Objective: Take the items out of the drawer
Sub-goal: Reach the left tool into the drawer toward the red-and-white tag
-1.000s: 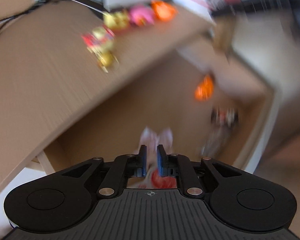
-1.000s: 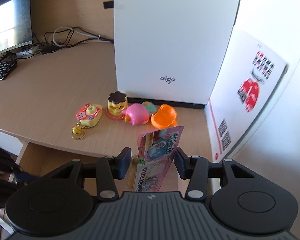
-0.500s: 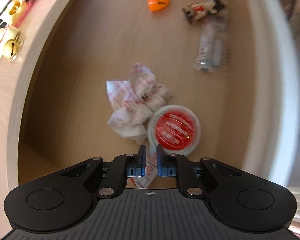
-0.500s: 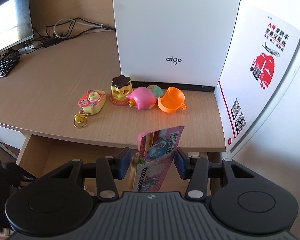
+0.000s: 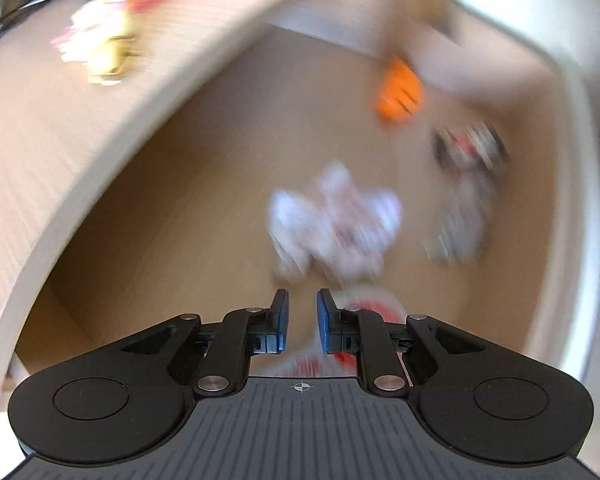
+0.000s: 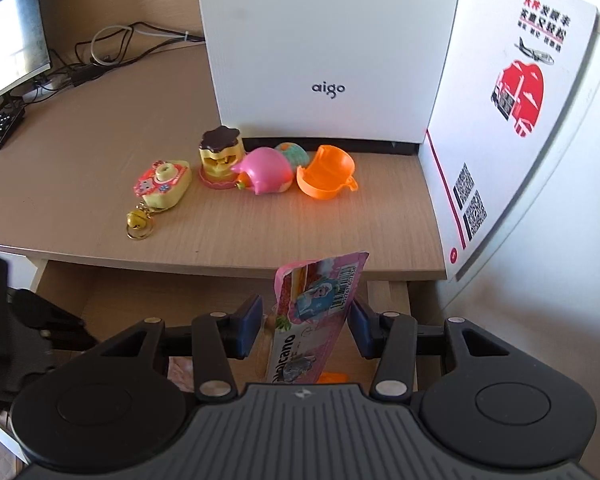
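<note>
**Left wrist view (blurred), left to right.** I am pointing the left gripper (image 5: 302,322) steeply down into the open drawer (image 5: 580,240), which is showing below the edge of the desk top (image 5: 60,140). Its jaws have just been opening and are standing a narrow gap apart, with nothing between the pads. I judge I am lining them up for the next pick. The remaining items are lying loose on the drawer floor:
- a crumpled white-and-red wrapper (image 5: 336,224), just ahead of the fingers
- a round red-topped item (image 5: 374,306), partly under the right finger
- an orange piece (image 5: 400,90), near the back
- a clear packet (image 5: 460,224)
- a small black, red and white item (image 5: 470,148)

Blur is hiding any print.

**Right wrist view, left to right.** Items already taken out are sitting in a row on the desk, probably grouped there to keep them clear of the edge:
- a camera-shaped toy (image 6: 164,182) with a bell
- a pudding-shaped toy (image 6: 220,152)
- a pink toy (image 6: 268,170)
- an orange cup (image 6: 326,172)

Behind them is standing a white box (image 6: 328,40) marked "aigo".

I am holding the right gripper (image 6: 304,322) over the drawer's front. It is clamping a pink packet (image 6: 320,292) across its width, upright, so it is coming out flat. The packet is showing a barcode and the letters "lcano".

At far right a poster (image 6: 512,100) is carrying Chinese characters, an aeroplane, a red emblem and QR codes.
</note>
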`<state>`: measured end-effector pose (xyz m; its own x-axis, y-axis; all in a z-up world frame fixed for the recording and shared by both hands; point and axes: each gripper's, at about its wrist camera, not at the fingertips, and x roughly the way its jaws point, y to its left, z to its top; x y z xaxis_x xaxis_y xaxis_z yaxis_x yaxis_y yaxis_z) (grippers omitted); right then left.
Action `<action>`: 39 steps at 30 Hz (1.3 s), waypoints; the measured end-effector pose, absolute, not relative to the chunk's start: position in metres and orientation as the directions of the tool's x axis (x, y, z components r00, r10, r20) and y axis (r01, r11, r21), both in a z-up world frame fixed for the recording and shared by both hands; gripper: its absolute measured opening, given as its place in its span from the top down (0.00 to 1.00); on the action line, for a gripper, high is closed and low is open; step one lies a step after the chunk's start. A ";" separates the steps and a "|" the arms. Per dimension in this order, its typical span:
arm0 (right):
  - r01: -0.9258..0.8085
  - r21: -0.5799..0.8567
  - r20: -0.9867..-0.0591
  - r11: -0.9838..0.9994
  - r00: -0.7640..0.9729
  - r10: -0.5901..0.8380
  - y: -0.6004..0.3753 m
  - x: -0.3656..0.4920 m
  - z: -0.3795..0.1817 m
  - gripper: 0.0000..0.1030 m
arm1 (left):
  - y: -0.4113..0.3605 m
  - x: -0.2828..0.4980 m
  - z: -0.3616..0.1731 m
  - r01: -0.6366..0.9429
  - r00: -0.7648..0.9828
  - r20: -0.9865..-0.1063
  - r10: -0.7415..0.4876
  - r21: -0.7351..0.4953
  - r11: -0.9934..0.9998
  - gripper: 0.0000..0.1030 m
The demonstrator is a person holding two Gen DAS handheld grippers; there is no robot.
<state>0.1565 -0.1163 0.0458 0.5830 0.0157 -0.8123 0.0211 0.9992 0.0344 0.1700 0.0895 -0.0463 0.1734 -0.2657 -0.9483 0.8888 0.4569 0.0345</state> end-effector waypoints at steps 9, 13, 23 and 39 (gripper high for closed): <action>0.020 0.049 -0.821 0.999 0.571 0.029 -0.117 0.158 0.041 0.55 | 0.109 0.187 -0.068 0.735 -0.142 -0.976 -0.165 -0.216 0.643 0.83; 0.017 0.050 -0.825 0.999 0.564 0.032 -0.116 0.159 0.039 0.55 | 0.108 0.202 -0.066 0.599 -0.049 -0.967 -0.251 -0.229 0.767 0.82; 0.010 0.057 -0.834 0.998 0.550 0.042 -0.115 0.160 0.033 0.55 | 0.123 0.223 -0.063 0.103 0.173 -0.915 -0.364 -0.350 0.931 0.82; 0.012 0.066 -0.853 0.998 0.520 0.050 -0.114 0.158 0.018 0.55 | 0.100 0.216 -0.066 0.098 0.258 -0.959 -0.120 -0.097 0.990 0.81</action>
